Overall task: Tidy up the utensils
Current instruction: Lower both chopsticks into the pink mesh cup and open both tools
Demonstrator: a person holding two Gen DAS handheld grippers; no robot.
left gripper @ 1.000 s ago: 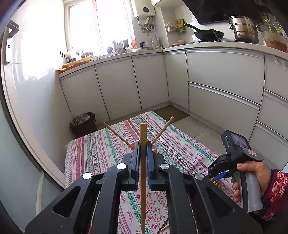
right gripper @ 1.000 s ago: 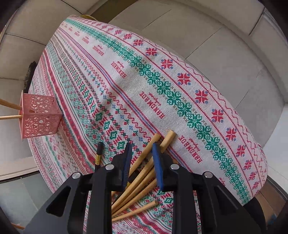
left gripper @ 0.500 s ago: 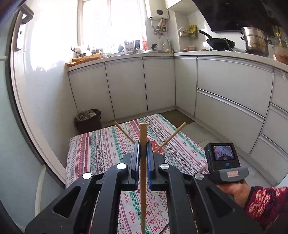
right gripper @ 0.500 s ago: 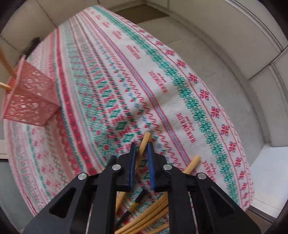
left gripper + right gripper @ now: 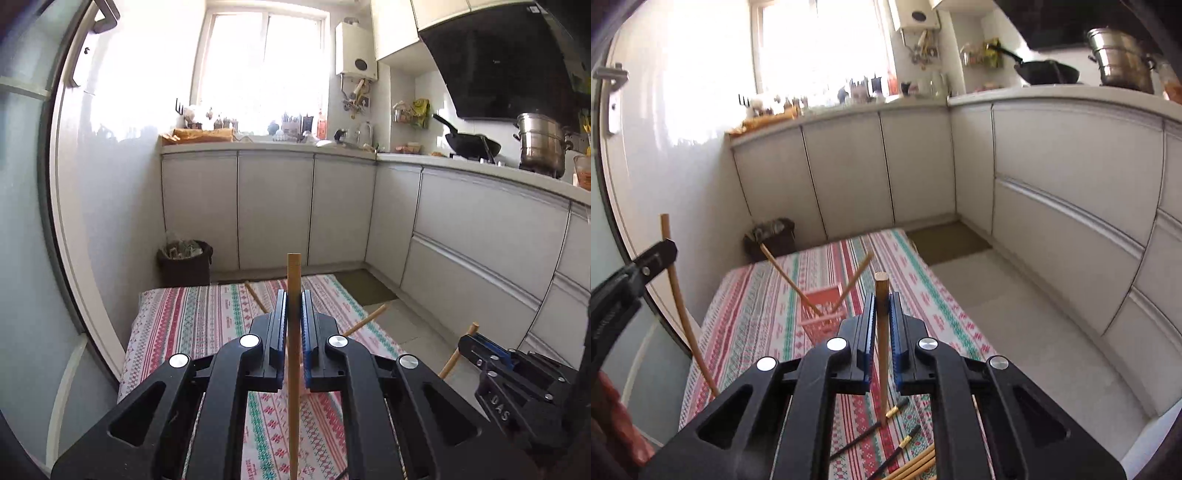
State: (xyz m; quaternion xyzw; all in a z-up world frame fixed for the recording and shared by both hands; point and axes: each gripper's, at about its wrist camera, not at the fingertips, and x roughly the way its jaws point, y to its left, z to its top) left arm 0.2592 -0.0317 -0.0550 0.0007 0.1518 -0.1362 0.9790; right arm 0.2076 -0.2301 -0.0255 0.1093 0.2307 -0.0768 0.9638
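My left gripper [image 5: 294, 306] is shut on a wooden chopstick [image 5: 294, 373] that stands upright between the pads. My right gripper [image 5: 882, 308] is shut on another wooden chopstick [image 5: 882, 354], held upright above the patterned tablecloth [image 5: 768, 306]. A pink perforated holder [image 5: 822, 308] stands on the cloth ahead with two chopsticks [image 5: 786, 278] leaning out of it. Loose wooden chopsticks [image 5: 916, 463] and black chopsticks [image 5: 871, 428] lie on the cloth near me. The right gripper shows at the right of the left wrist view [image 5: 484, 354]; the left gripper shows at the left of the right wrist view [image 5: 646, 262].
The table [image 5: 166, 325] stands against a white wall with a glass door on the left. A dark waste bin [image 5: 184, 262] sits on the floor beyond it. White kitchen cabinets [image 5: 480, 240] run along the back and right, with a wok [image 5: 472, 144] and steel pot [image 5: 541, 146] on the counter.
My right gripper closed on a wooden chopstick from the pile and lifted it upright, swinging from looking down to looking ahead. My left gripper rose slightly, still holding its chopstick.
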